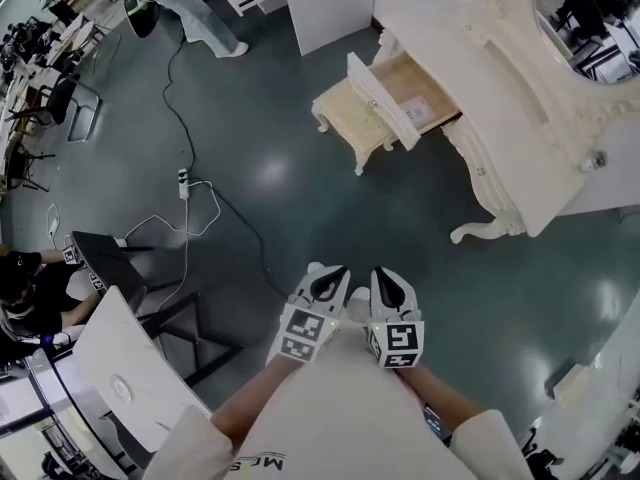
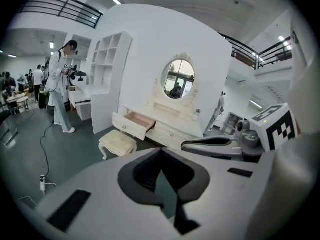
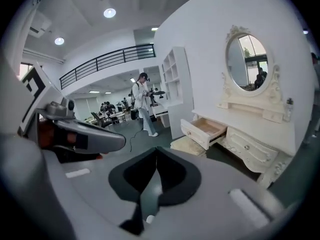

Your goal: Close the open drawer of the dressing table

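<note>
The cream dressing table [image 1: 520,118] stands at the upper right in the head view, its left drawer [image 1: 400,93] pulled out with the wooden inside showing. Both gripper views also catch the open drawer [image 2: 134,124] [image 3: 204,130] under the oval mirror [image 2: 178,79]. My left gripper [image 1: 325,280] and right gripper [image 1: 392,286] are side by side close to my body, far from the table and pointing toward it. The left gripper's [image 2: 161,151] pads meet with nothing between them. The right gripper [image 3: 156,150] is shut and empty as well.
A padded cream stool [image 1: 352,118] stands just in front of the open drawer. A black cable with a power strip [image 1: 184,183] crosses the floor on the left. A person [image 1: 190,8] stands at the back left near a white shelf unit [image 2: 107,79]. A black stand [image 1: 110,258] is at the left.
</note>
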`<state>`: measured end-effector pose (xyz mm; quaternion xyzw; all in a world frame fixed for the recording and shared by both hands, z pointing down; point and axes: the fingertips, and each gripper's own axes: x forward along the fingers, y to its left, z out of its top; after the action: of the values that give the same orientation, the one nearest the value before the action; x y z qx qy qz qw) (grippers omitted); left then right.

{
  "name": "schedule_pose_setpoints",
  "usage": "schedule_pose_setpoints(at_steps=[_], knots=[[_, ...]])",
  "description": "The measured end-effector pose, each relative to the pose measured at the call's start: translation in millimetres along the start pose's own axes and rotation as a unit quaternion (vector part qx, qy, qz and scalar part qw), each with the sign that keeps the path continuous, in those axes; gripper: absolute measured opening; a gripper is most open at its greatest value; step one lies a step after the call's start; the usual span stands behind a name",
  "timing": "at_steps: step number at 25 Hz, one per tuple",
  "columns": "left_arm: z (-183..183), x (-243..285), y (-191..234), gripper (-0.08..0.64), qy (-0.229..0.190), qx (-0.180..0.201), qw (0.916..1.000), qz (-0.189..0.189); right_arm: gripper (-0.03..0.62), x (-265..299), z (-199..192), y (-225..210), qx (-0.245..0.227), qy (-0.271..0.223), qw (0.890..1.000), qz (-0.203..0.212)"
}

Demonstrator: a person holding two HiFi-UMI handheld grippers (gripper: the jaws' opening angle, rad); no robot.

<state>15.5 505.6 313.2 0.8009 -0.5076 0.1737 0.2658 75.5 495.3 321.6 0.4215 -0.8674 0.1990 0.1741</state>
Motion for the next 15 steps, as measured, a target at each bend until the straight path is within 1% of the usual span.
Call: schedule_pose_setpoints(at_steps=[4, 7, 9, 12, 15], knots=[[-7, 10, -37, 0.009, 0.000, 0.006, 1.0000, 0.007, 0.003, -32, -6, -24, 0.029, -0.024, 0.999, 0.005], [-7, 16, -59, 0.009, -0.003, 0.032, 0.9995, -0.001, 0.003, -40, -8, -32, 0.030, -0.039, 0.999, 0.009], [-11, 12, -71, 0.009, 0.003, 0.035, 0.9994, -0.006, 0.003, -49, -13, -32, 0.033, -0.037, 0.999, 0.011], [-8, 15, -80, 0.009, 0.010, 0.042, 0.9990, -0.008, 0.003, -55, -9, -34, 0.033, -0.034, 0.999, 0.018], [6, 32, -74, 0.009, 0.005, 0.056, 0.9984, -0.007, 0.003, -37, 4, -48, 0.031, -0.044, 0.998, 0.018]])
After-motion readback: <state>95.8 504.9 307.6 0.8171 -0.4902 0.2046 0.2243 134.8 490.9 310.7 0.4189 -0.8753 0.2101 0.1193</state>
